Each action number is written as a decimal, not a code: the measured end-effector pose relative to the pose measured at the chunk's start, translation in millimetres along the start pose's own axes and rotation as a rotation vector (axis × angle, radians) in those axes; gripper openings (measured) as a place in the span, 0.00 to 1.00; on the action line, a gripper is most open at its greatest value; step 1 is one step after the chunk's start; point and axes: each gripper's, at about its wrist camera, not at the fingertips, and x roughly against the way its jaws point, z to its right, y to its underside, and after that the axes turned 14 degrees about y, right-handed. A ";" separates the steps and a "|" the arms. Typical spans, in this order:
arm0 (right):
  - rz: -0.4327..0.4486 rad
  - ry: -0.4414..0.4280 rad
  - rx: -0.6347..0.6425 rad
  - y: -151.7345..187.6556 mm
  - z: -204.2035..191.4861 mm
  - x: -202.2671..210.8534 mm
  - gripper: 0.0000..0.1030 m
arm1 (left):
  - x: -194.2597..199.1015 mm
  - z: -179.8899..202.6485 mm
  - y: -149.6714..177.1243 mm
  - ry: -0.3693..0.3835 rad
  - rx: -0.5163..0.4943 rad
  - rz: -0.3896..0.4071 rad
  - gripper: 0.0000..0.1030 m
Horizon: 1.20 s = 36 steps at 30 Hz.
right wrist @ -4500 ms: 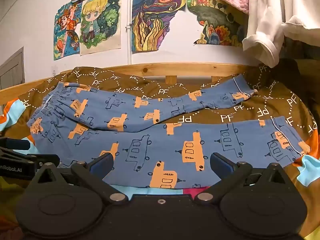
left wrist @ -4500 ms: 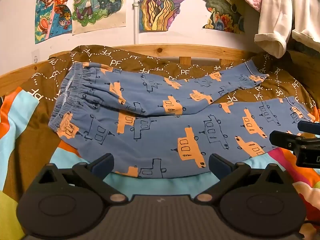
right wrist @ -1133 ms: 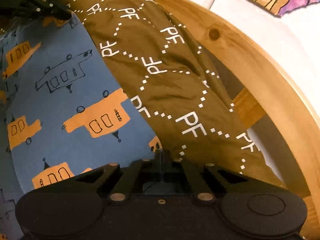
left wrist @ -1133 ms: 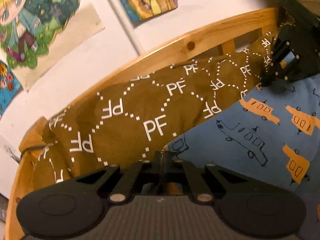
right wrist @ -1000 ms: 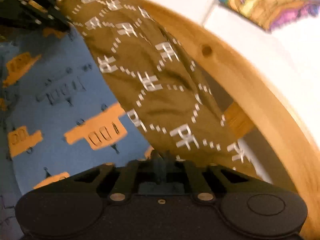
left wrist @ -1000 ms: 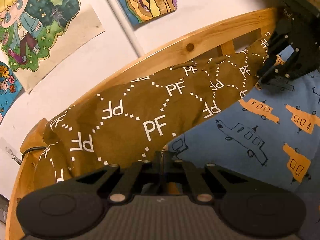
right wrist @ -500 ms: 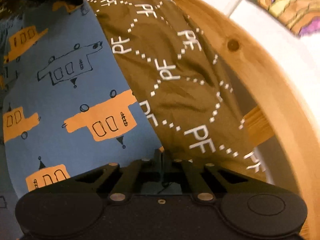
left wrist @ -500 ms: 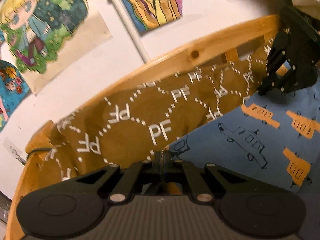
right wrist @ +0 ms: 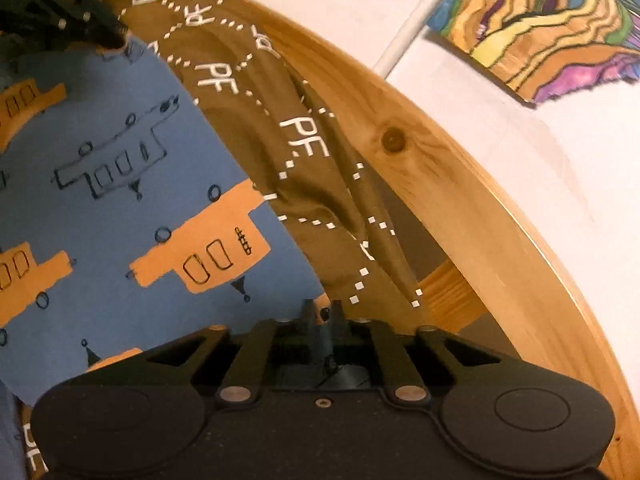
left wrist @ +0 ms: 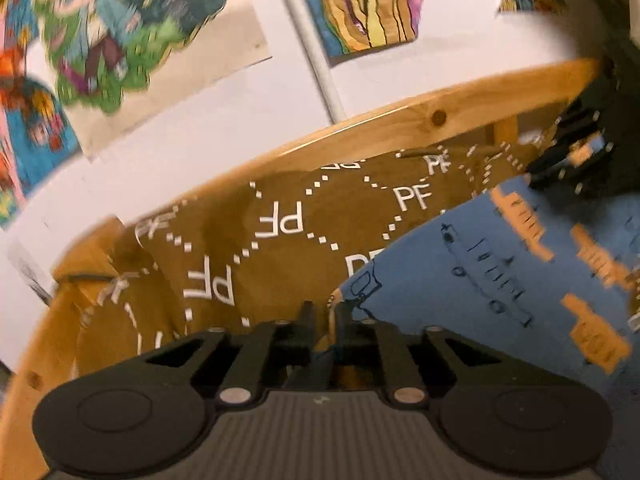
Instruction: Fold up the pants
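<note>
- Nearest the lens in the left wrist view, the left gripper (left wrist: 322, 314) was seen with its fingers drawn almost together, a small gap between the tips, and a corner of the blue pants (left wrist: 500, 280) pinched between them.
- In the right wrist view, the right gripper (right wrist: 322, 312) was likewise nearly closed, with an edge of the same pants (right wrist: 120, 200) caught at its tips.
- The pants were spread over a brown bedspread (left wrist: 256, 248) printed with "PF", their far edge lying just beside the wooden bed rail (left wrist: 400, 128).
- Each gripper was caught in the other's view at the far end of the cloth, so the garment was judged to be held along one edge at two points.
- The fold was judged to be at an early stage: an edge had been gripped at both ends, but no finished fold could be made out, and the carrying-over, laying down and any further folds appeared to remain.
- Beyond the rail, a white wall with a pipe (left wrist: 312, 48) and colourful posters (left wrist: 120, 28) was visible.
- Most of the pants were cut off by the frames; the waistband, hems and whether the legs lay one upon the other could not be told.
- The left view was blurred, and the exact grip points were partly hidden by the gripper bodies.
</note>
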 end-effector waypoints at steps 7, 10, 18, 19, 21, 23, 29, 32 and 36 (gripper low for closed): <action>0.038 -0.116 -0.041 -9.1 20.1 8.6 0.53 | 9.5 -24.2 3.1 0.061 0.056 0.004 0.50; 0.025 -0.141 -0.018 -17.2 8.9 2.0 0.53 | 10.8 -22.0 4.9 0.075 0.025 -0.027 0.52; -0.027 -0.186 -0.005 -23.6 -8.3 -20.2 0.06 | 2.7 -10.2 3.2 0.026 -0.029 -0.153 0.05; -0.019 -0.173 0.010 -24.3 -11.4 -17.5 0.01 | 3.0 -7.9 2.2 0.021 -0.028 -0.154 0.04; -0.011 -0.152 0.006 -25.5 -13.2 -11.5 0.00 | 5.3 -0.8 1.6 -0.006 -0.059 -0.151 0.03; 0.002 -0.122 -0.011 -25.2 -11.6 -3.5 0.00 | 10.1 6.9 3.3 -0.029 -0.105 -0.137 0.03; 0.086 0.012 -0.051 -21.0 -13.5 46.7 0.00 | 46.9 27.5 11.3 -0.083 -0.200 -0.008 0.02; 0.146 0.104 -0.027 -10.9 -26.1 88.0 0.00 | 70.8 42.5 18.8 -0.085 -0.253 0.065 0.02; 0.204 0.201 -0.039 11.8 -45.5 144.8 0.00 | 110.9 70.3 37.7 -0.049 -0.348 0.179 0.02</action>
